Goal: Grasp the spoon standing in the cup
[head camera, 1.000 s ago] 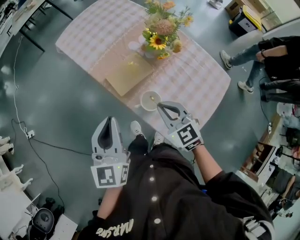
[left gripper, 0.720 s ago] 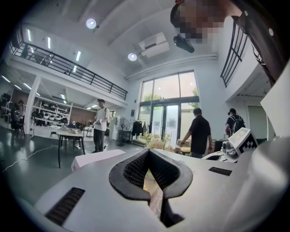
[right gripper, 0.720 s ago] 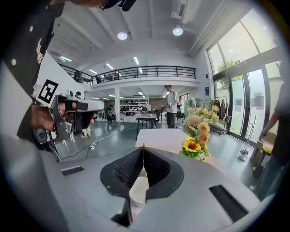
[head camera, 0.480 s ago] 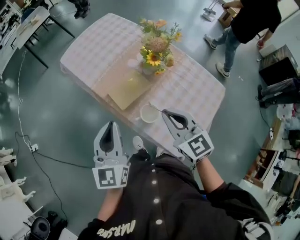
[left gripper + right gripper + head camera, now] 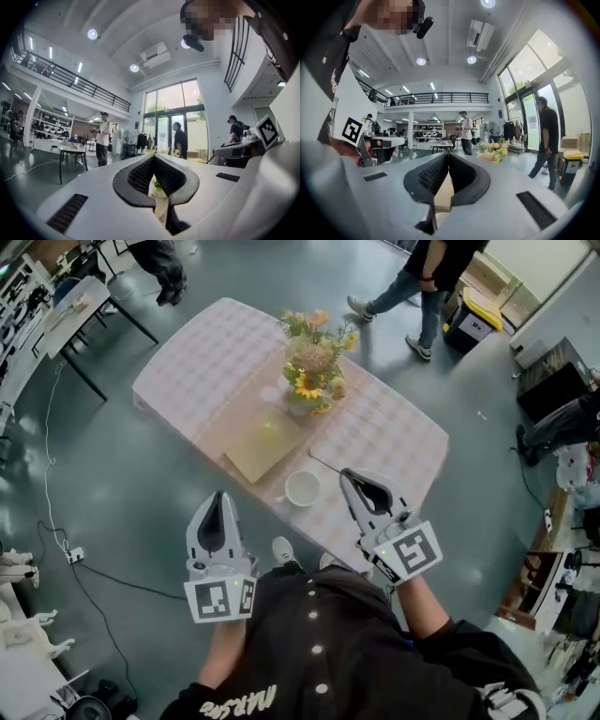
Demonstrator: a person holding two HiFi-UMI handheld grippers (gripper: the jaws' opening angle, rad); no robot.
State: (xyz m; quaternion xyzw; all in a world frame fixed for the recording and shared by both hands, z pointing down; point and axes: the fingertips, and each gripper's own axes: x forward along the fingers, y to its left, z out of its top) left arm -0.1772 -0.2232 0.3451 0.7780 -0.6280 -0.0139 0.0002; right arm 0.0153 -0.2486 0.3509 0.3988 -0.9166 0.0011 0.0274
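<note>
We grip the spoon (image 5: 323, 463) in our right hand-held gripper (image 5: 345, 474), clear of the cup (image 5: 303, 488) at nine o'clock. The grasp looks done; left hand-held gripper (image 5: 220, 495) clenched, empty.

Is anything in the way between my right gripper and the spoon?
Nothing visible. The right gripper is shut on the spoon, which sticks out from its tips over the table, beside the cup, not in it.
</note>
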